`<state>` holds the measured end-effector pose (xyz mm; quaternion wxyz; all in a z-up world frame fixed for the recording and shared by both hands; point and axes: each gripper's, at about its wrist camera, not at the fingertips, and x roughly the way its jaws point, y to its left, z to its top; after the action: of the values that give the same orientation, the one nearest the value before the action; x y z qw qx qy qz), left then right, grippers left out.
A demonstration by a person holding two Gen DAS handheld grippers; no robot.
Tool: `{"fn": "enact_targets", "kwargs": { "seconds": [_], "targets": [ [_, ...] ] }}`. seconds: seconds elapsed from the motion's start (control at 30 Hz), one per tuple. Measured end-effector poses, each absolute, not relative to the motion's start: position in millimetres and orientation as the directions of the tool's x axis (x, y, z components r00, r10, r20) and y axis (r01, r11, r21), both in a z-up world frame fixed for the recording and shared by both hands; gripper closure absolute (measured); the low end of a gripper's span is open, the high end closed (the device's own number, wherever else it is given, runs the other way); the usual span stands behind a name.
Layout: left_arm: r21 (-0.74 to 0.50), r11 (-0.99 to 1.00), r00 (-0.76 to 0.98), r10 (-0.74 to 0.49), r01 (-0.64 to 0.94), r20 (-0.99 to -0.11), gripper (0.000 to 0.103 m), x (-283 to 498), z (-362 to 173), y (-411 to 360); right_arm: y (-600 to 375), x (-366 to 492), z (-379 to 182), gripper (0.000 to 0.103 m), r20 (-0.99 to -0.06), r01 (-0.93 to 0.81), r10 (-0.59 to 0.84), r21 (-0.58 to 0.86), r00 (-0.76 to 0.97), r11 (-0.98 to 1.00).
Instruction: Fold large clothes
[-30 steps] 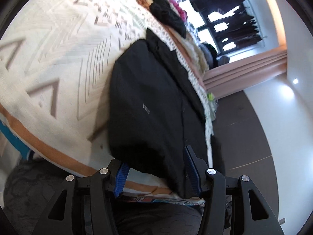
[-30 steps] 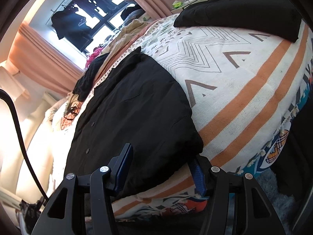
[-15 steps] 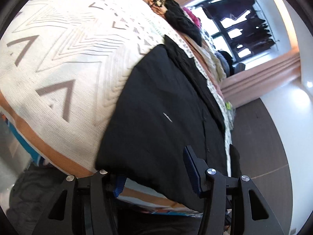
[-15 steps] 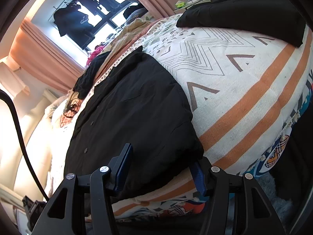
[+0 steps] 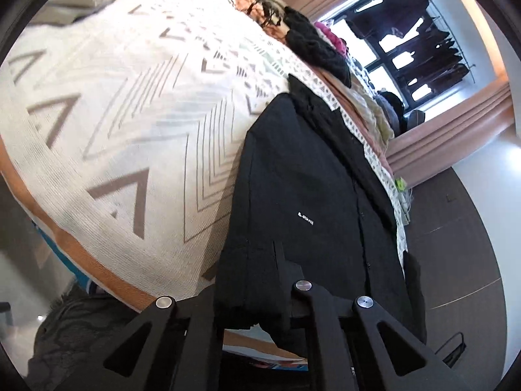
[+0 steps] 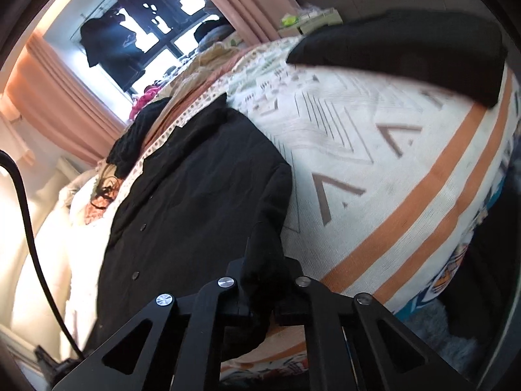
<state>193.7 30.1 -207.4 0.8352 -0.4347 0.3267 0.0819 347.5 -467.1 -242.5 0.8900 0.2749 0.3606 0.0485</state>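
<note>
While the black shirt [image 5: 302, 195] lies flat on the patterned bedspread [image 5: 136, 123], left gripper [image 5: 260, 296] and right gripper [image 6: 263, 290] have just been closing, each pinching its near hem.

A bed is covered by a cream bedspread [image 5: 136, 104] woven with grey chevrons and triangles, with orange stripes [image 6: 433, 195] running along its near edge and a teal, patterned border below them. A second dark folded garment [image 6: 407, 49] lies at the far right corner of the bed. Along the far side sits a heap of loose clothes, including a black knitted piece [image 5: 312, 45] and something bright pink [image 6: 146, 96]. Beyond it, salmon-pink curtains [image 6: 55, 97] frame a bright window [image 5: 403, 42] where dark clothes hang on a rack. The floor [image 5: 456, 228] is dark wood.
</note>
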Motion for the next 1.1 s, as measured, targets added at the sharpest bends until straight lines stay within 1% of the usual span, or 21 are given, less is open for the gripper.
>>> {"fn": "enact_targets", "kwargs": {
  "seconds": [0.33,0.5,0.67,0.83,0.87,0.97,1.1],
  "targets": [
    [-0.675,0.63,0.822,-0.101,-0.383,-0.561,0.097,162,-149,48,-454,317,-179,0.098,-0.586,0.081,0.254,0.483,0.77,0.872],
    [-0.671,0.625,0.817,-0.089,-0.399,-0.569,0.098,142,-123,54,-439,294,-145,0.098,-0.58,0.059,0.235,0.442,0.78,0.895],
    [-0.671,0.638,0.832,-0.083,-0.378,-0.548,0.098,125,-98,54,-429,266,-126,0.098,-0.587,0.068,0.217,0.424,0.78,0.903],
    [-0.671,0.649,0.85,-0.07,-0.359,-0.522,0.098,102,-78,57,-423,234,-105,0.098,-0.562,0.04,0.22,0.413,0.797,0.91],
    [-0.675,0.647,0.854,-0.07,-0.355,-0.516,0.098,96,-73,58,-423,229,-102,0.098,-0.557,0.036,0.222,0.414,0.8,0.91],
    [-0.701,0.632,0.871,-0.082,-0.331,-0.485,0.098,80,-59,61,-428,211,-87,0.098,-0.532,0.017,0.289,0.496,0.796,0.868],
    [-0.726,0.621,0.893,-0.088,-0.297,-0.441,0.098,64,-41,65,-428,195,-66,0.098,-0.512,0.007,0.296,0.509,0.806,0.861]
  ]
}}
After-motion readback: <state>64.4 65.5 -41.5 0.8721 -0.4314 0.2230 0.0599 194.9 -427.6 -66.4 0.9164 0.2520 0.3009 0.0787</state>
